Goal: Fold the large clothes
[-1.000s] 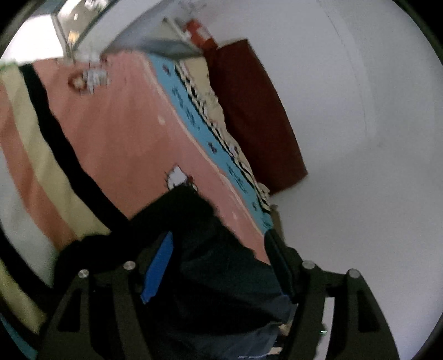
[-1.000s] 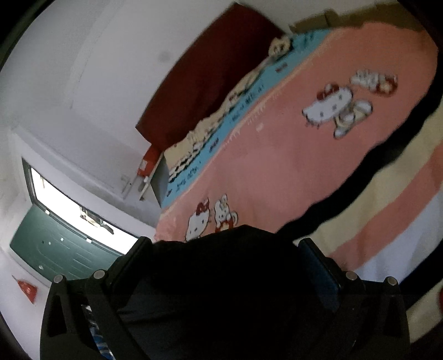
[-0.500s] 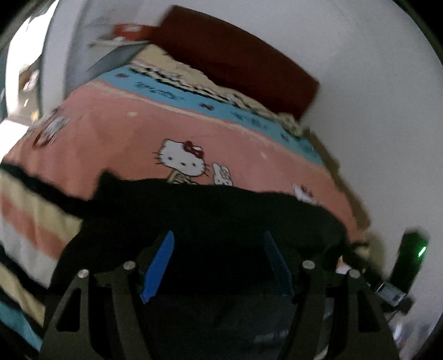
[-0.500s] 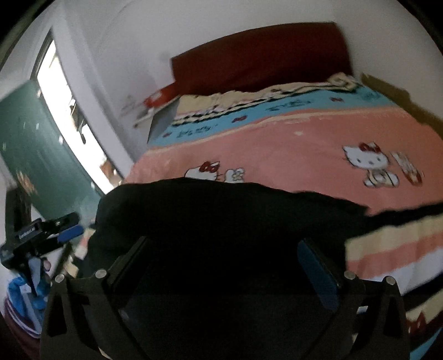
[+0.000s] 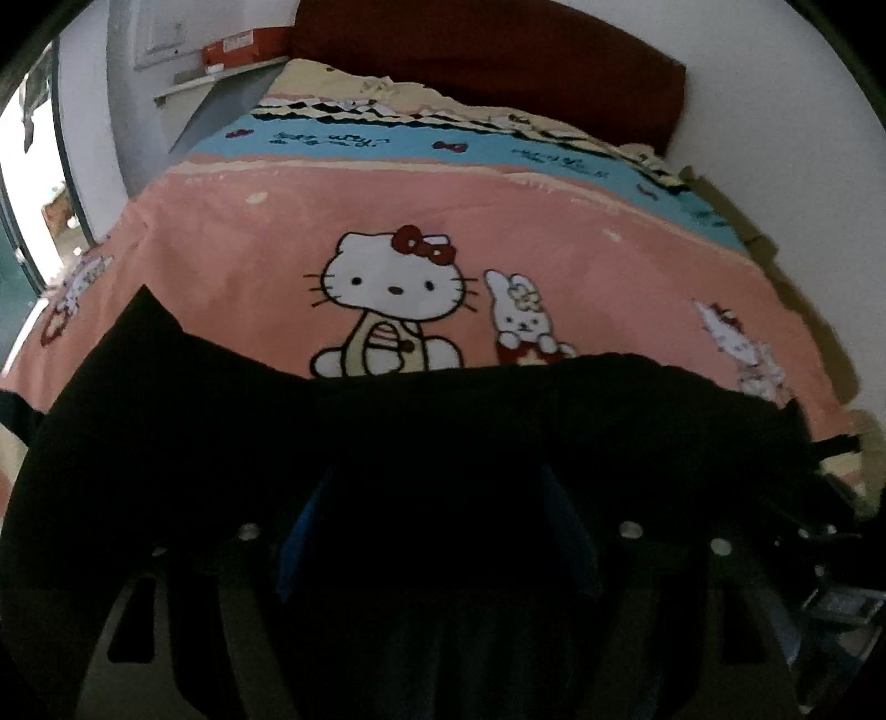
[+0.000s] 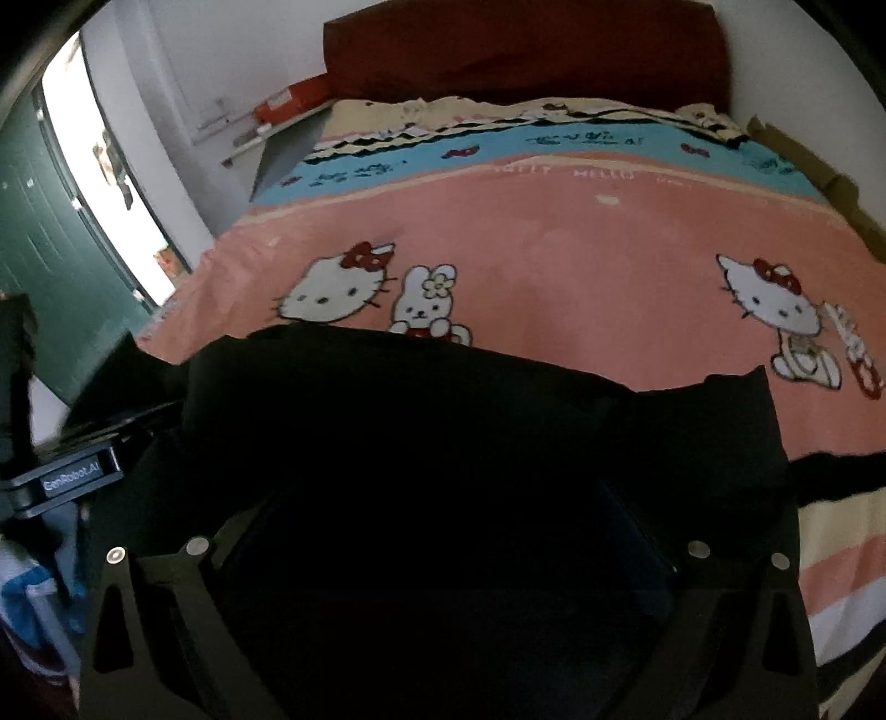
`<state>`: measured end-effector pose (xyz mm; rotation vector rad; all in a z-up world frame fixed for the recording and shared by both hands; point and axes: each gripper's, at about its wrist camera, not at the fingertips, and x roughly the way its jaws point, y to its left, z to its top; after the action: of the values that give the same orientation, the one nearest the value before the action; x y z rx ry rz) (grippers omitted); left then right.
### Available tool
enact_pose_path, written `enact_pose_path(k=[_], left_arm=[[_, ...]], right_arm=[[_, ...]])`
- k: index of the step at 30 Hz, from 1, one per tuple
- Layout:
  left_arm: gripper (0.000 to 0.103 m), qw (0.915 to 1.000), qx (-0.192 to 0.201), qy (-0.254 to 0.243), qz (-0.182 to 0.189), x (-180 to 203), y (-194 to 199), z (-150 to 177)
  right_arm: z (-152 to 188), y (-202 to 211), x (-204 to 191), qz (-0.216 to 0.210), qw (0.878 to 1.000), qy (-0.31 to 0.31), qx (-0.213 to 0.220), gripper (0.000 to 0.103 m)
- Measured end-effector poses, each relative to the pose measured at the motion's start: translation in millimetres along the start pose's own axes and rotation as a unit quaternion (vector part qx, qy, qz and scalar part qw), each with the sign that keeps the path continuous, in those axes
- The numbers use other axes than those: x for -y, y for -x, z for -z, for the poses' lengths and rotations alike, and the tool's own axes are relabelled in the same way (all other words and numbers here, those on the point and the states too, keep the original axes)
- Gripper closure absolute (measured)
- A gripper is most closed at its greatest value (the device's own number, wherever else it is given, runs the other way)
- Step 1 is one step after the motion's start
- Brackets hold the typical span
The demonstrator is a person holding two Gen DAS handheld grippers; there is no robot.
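A large black garment (image 5: 443, 432) is stretched across the lower half of the left wrist view, above the pink bedspread (image 5: 266, 243). It drapes over my left gripper (image 5: 437, 531); the blue finger pads (image 5: 302, 526) stand apart with dark cloth between and over them. In the right wrist view the same black garment (image 6: 443, 443) covers my right gripper (image 6: 443, 531), whose fingers are wide apart and mostly hidden by the cloth. Whether either gripper pinches the cloth does not show.
The bed has a pink Hello Kitty blanket (image 6: 554, 249), a blue band and a dark red headboard (image 6: 526, 50). A shelf with a red box (image 6: 288, 105) is on the left, near a green door (image 6: 44, 249). The other gripper's body (image 6: 66, 476) shows at left.
Both cameras have swung from a tilted view to level, facing the headboard. The black garment now hangs spread wide across both views instead of bunched.
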<state>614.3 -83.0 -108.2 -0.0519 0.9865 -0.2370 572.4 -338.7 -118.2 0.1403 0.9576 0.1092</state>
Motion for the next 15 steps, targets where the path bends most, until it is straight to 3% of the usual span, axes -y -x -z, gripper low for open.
enact_pose_path(k=[6,15], left_arm=[[0.029,0.9997,-0.017,-0.006,-0.018,2,-27,-8],[0.028,0.9991,-0.011,-0.013,-0.038,9,-45,-6]], right_arm=[[-6,-28,6,0.004,1.000,-0.009,-0.021,0.002],[-1,-51,19,-0.010,0.999,-0.033,-0.023,0.002]])
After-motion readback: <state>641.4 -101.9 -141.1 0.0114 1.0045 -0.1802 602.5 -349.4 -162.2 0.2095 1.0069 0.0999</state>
